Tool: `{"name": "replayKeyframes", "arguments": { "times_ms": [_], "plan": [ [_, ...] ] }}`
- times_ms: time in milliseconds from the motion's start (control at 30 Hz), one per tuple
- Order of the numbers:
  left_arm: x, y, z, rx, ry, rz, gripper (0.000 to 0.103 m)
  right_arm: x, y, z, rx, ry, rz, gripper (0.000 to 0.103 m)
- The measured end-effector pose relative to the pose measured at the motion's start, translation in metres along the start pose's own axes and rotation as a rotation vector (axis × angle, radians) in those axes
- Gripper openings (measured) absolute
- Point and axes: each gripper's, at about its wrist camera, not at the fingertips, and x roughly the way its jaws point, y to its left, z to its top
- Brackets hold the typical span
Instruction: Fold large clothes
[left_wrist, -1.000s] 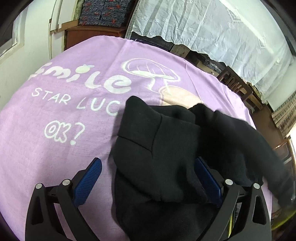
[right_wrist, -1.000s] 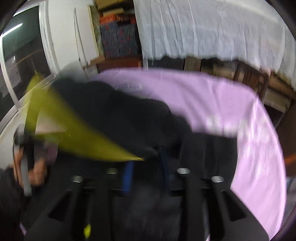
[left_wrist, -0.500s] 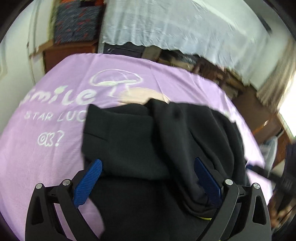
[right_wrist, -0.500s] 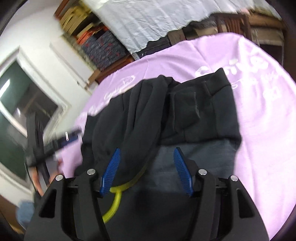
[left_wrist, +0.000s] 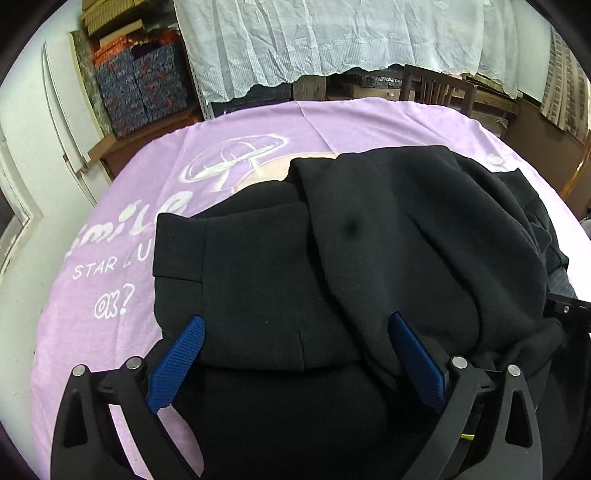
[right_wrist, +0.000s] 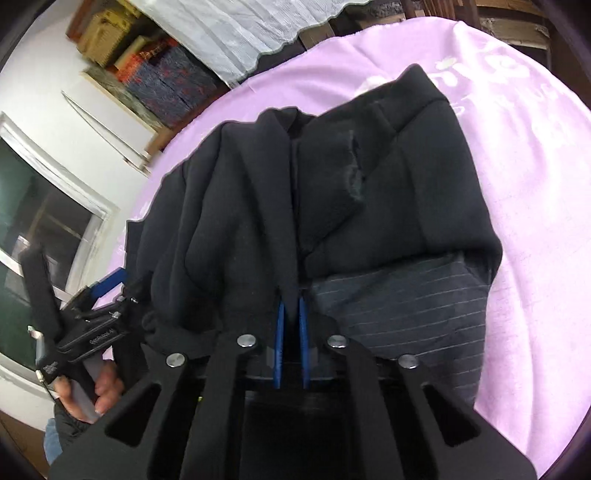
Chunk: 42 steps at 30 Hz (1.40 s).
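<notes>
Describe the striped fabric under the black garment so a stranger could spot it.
Start at the purple printed sheet. On it lies the black garment. The striped fabric shows below the garment's near edge, beside the right tool: dark grey with thin pale lines, where the garment is plain black.

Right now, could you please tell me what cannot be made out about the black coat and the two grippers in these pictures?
- Black coat, left wrist view: near hem cut off by the bottom edge and the left gripper.
- Right gripper, right wrist view: jaws have just closed on a coat fold; how much cloth is pinched is hidden by the coat.
- Purple cloth: the coat covers part of its print.
- Hand, right wrist view: mostly hidden by the handle.
</notes>
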Motion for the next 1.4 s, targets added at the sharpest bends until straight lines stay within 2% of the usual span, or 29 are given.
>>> {"name": "replayKeyframes", "arguments": {
  "times_ms": [100, 233, 333, 433, 533, 633, 767, 867, 967, 1067, 1167, 1200, 1233, 1267, 1400],
  "plan": [
    [-0.005, 0.004, 0.003, -0.023, 0.008, -0.014, 0.100, -0.001, 0.003, -0.001, -0.020, -0.001, -0.017, 0.008],
    [-0.031, 0.006, 0.001, -0.030, -0.038, -0.033, 0.099, -0.013, 0.002, -0.003, -0.014, -0.031, -0.016, 0.031],
    [-0.054, 0.003, 0.000, -0.021, -0.087, -0.053, 0.099, -0.031, -0.001, -0.007, -0.004, -0.073, 0.004, 0.031],
    [-0.072, -0.008, -0.004, -0.001, -0.119, -0.120, 0.099, -0.048, 0.011, -0.016, -0.038, -0.124, 0.043, 0.031],
    [-0.076, -0.028, -0.008, 0.050, -0.124, -0.153, 0.099, -0.047, 0.035, -0.023, -0.103, -0.114, 0.086, 0.030],
    [-0.067, -0.044, -0.016, 0.099, -0.099, -0.134, 0.099, -0.034, 0.053, -0.030, -0.150, -0.074, 0.093, 0.029],
    [-0.030, -0.049, -0.032, 0.122, 0.012, -0.120, 0.100, -0.013, 0.045, -0.035, -0.127, -0.014, 0.052, 0.028],
    [-0.014, -0.035, -0.035, 0.051, 0.061, -0.207, 0.100, -0.010, 0.035, -0.033, -0.081, -0.001, 0.090, 0.025],
    [-0.009, -0.028, -0.034, 0.018, 0.079, -0.253, 0.100, -0.011, 0.032, -0.036, -0.069, 0.002, 0.109, 0.025],
    [-0.011, -0.030, -0.034, 0.025, 0.067, -0.241, 0.100, -0.017, 0.032, -0.038, -0.068, -0.002, 0.115, 0.025],
    [-0.022, -0.020, -0.034, 0.001, 0.045, -0.244, 0.100, -0.031, 0.027, -0.037, -0.040, -0.022, 0.157, 0.026],
    [-0.030, -0.014, -0.033, -0.014, 0.028, -0.236, 0.100, -0.040, 0.023, -0.039, -0.035, -0.045, 0.153, 0.031],
    [-0.037, -0.006, -0.033, -0.030, 0.009, -0.230, 0.100, -0.049, 0.019, -0.039, -0.037, -0.065, 0.138, 0.040],
    [-0.044, 0.006, -0.034, -0.051, -0.013, -0.230, 0.100, -0.058, 0.014, -0.040, -0.040, -0.089, 0.117, 0.043],
    [-0.058, 0.053, -0.040, -0.126, -0.036, -0.203, 0.100, -0.086, -0.020, -0.041, 0.002, -0.121, 0.067, 0.045]
  ]
}}
